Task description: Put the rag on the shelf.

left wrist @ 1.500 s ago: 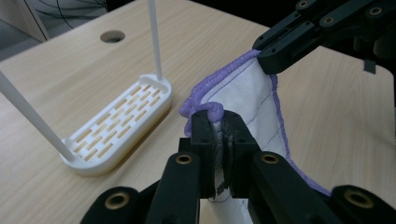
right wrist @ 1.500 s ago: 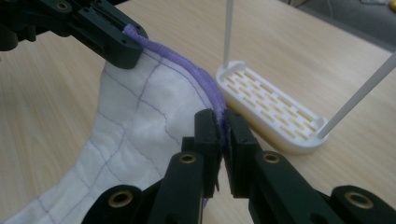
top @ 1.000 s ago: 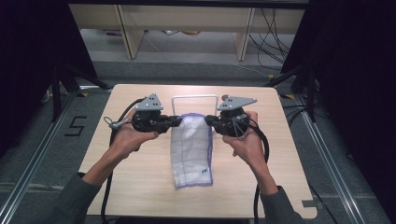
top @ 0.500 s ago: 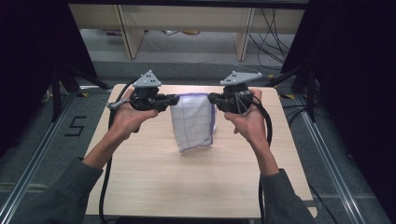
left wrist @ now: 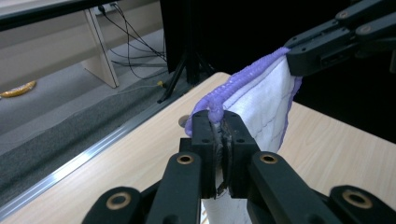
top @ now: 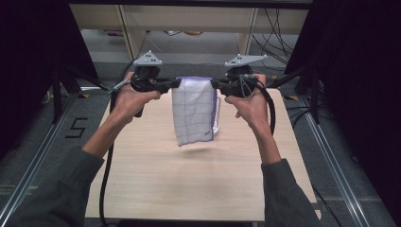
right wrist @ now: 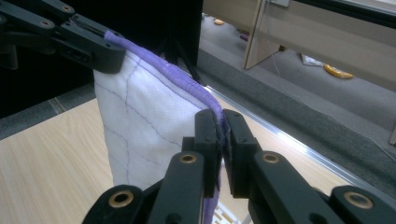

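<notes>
Left gripper [top: 174,84] clamped tight on one top corner of a white cloth [top: 194,111] with purple trim, right gripper [top: 215,84] clamped on the other top corner, jaws pointing inward at each other across the span. Cloth stretched level between the two, top hem running side to side, long axis dropping straight down, bottom edge hanging clear above the wooden table [top: 198,184] with a faint shadow beneath. Both hands at equal height, equally near, one at each end of the hem; cloth lying directly between them, toward the far half of the table. Clear container [top: 215,111] standing just behind the hanging cloth, partly hidden by it. Seen along the left gripper's jaws, purple hem [left wrist: 243,79] pinched between the pads and leading away to the other gripper [left wrist: 327,44]; mirrored along the right gripper's jaws, hem [right wrist: 177,74] leading to its partner [right wrist: 74,39]. Likely next: lowering or folding, with the level hem and straight drop deciding how squarely the cloth lands.
</notes>
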The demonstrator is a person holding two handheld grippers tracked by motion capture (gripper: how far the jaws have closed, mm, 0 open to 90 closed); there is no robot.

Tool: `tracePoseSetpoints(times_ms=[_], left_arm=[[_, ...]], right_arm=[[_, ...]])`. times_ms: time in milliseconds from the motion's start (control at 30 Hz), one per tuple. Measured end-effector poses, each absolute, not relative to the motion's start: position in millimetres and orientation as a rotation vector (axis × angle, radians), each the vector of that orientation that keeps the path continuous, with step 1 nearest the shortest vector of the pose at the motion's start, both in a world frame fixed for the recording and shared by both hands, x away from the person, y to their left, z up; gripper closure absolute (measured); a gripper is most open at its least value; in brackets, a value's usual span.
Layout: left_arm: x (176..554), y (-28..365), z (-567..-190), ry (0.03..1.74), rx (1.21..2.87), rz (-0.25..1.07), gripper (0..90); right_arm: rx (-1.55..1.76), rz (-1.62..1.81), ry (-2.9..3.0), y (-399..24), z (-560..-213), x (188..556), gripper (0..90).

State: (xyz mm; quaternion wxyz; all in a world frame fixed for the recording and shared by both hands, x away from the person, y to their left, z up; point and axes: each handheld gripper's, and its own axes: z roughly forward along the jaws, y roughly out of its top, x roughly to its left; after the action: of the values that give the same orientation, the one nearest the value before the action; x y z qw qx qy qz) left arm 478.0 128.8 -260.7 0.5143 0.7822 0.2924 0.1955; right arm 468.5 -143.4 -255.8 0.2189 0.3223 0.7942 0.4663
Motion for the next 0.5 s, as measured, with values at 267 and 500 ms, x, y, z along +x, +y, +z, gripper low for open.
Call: tracePoseSetpoints(times_ms=[267,500], left_arm=[[492,130,-249,0.744,1.840,0.478,84.5],[508,127,-246,0.785,1.804,0.494,84.4]], right_arm=[[0.902,1.289,2.167,-140,-242,484,85.7],[0.935,1.266,2.156,-136,-229,500,85.6]])
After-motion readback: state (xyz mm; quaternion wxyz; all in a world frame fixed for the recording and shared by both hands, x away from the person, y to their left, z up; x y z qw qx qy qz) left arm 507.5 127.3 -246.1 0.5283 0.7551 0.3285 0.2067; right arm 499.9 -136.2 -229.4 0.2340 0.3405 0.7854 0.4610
